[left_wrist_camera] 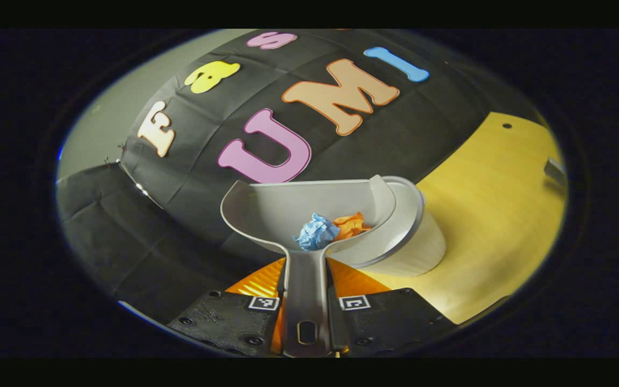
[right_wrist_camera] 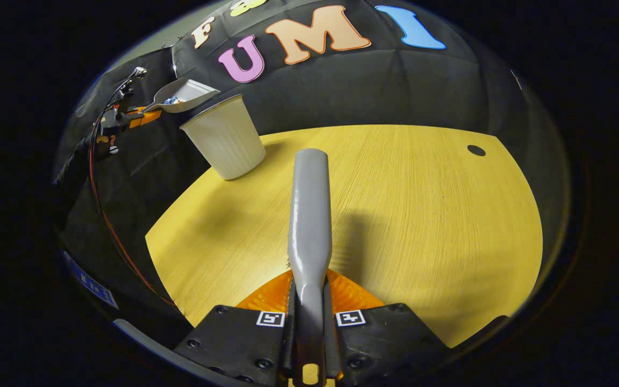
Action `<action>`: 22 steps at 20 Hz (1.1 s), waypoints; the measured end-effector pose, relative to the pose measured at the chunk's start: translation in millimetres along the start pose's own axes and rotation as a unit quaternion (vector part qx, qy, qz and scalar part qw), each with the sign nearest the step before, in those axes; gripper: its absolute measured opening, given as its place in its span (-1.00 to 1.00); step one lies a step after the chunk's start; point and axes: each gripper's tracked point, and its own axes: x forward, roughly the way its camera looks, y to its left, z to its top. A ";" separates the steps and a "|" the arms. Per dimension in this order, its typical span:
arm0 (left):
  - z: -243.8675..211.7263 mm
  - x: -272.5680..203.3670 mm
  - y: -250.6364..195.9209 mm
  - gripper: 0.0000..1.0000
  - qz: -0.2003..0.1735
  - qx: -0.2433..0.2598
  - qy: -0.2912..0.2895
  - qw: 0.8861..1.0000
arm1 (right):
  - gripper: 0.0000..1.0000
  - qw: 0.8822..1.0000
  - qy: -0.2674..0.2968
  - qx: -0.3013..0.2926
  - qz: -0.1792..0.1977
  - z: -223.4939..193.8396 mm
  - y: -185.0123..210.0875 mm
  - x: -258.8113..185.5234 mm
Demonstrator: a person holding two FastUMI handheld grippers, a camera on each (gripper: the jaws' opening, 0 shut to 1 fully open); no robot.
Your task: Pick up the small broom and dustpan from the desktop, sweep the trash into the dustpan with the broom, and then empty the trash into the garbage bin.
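Left gripper view puts your left tongs (left_wrist_camera: 305, 317) at the bottom centre of the frame, both fingers pressed against the grey handle of the dustpan (left_wrist_camera: 304, 215), which runs up from between them. The pan opens wide across the middle of the frame, and in its hollow, close to the handle, sit a crumpled blue paper ball (left_wrist_camera: 316, 232) and an orange paper ball (left_wrist_camera: 351, 224), touching each other. Just behind and to the right of the pan you see the white garbage bin (left_wrist_camera: 422, 242), its rim partly hidden by the pan's edge, standing on the yellow wooden table (left_wrist_camera: 492, 215). In the right gripper view, your right tongs (right_wrist_camera: 309, 322) at the bottom centre are clamped on the grey handle of the broom (right_wrist_camera: 310, 215), which reaches up the middle of the frame above the table (right_wrist_camera: 422, 215); its bristle end is out of sight. At the upper left of that frame the bin (right_wrist_camera: 226, 140) stands near the table's far edge, and the dustpan (right_wrist_camera: 183, 97) hangs just above and left of its rim, held by the left tongs (right_wrist_camera: 143, 115).
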 end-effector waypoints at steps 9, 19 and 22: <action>-39.0 12.5 16.9 -0.47 0.072 0.242 0.014 0.967 | -0.62 1.000 0.017 -0.007 0.015 -15.2 28.0 14.0; -33.2 -16.1 9.2 -0.53 0.060 0.139 -0.006 0.988 | -0.62 1.000 -0.022 0.005 0.012 -13.3 30.7 -17.6; -11.0 -55.7 -25.5 -0.47 0.024 -0.032 -0.024 0.999 | -0.62 0.998 -0.056 0.020 0.011 -5.4 31.9 -48.8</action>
